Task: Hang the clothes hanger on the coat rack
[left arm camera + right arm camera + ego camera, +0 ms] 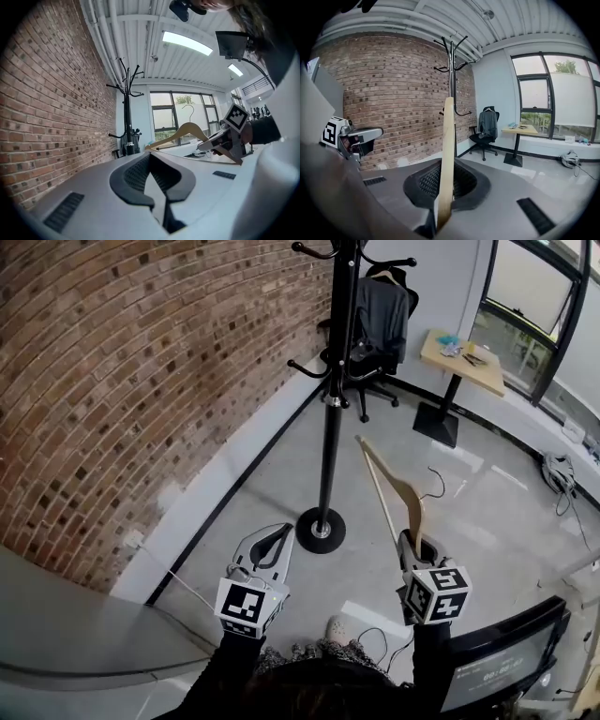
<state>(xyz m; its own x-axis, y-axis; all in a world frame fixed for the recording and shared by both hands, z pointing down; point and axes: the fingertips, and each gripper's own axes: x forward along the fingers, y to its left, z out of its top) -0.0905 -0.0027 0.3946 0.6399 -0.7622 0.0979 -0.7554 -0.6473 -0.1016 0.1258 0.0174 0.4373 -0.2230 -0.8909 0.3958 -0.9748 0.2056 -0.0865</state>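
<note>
The black coat rack [330, 427] stands on a round base [321, 531] near the brick wall, and its curved hooks show at the top [452, 70]. My right gripper [412, 542] is shut on the lower end of a wooden clothes hanger [389, 486], whose wood slants up and to the left and whose wire hook [437, 486] points right. In the right gripper view the hanger [447, 140] stands edge-on between the pads, in front of the rack's pole. My left gripper [279, 538] is shut and empty, to the left of the base. The left gripper view shows the hanger [187, 129] held beside it.
An office chair with a dark jacket [380, 324] stands behind the rack. A wooden desk [464, 357] is at the back right by the windows. The brick wall [122, 381] runs along the left. A monitor [506, 652] sits at the bottom right, and cables lie on the floor.
</note>
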